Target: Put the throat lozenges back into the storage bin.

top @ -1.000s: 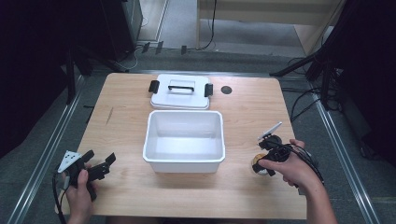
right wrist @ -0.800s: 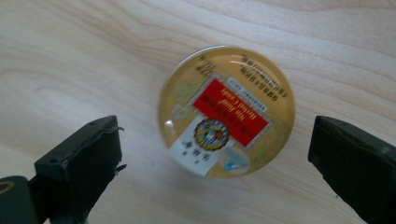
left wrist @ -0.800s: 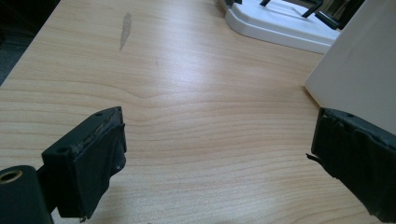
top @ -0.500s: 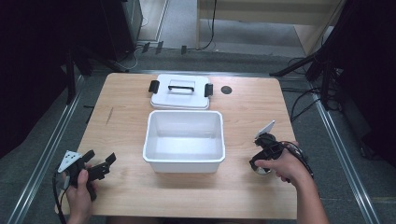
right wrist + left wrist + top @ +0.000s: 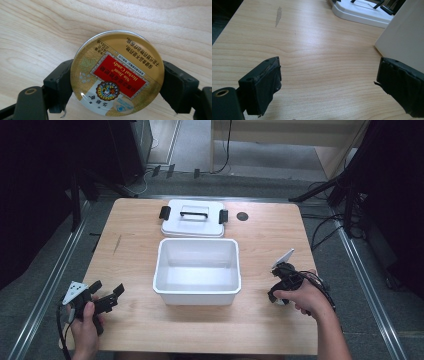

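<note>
Right hand-held gripper (image 5: 116, 85) clamping candy tin (image 5: 117, 72), tin's bottom edge cropped

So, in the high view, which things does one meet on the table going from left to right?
Left tool → white bin → right tool, closed on a round candy tin.

Item count: one light wooden counter (image 5: 135, 255). One white rectangular plastic bin (image 5: 197, 292), open-topped. One white plastic lid with a black handle and two black side clips (image 5: 193, 223). One round gold candy tin with a red label (image 5: 117, 72). One small dark round disc set in the counter surface (image 5: 242, 216). Two hand-held black two-jaw units: one left gripper (image 5: 108, 296) and one right gripper (image 5: 278, 296).
</note>
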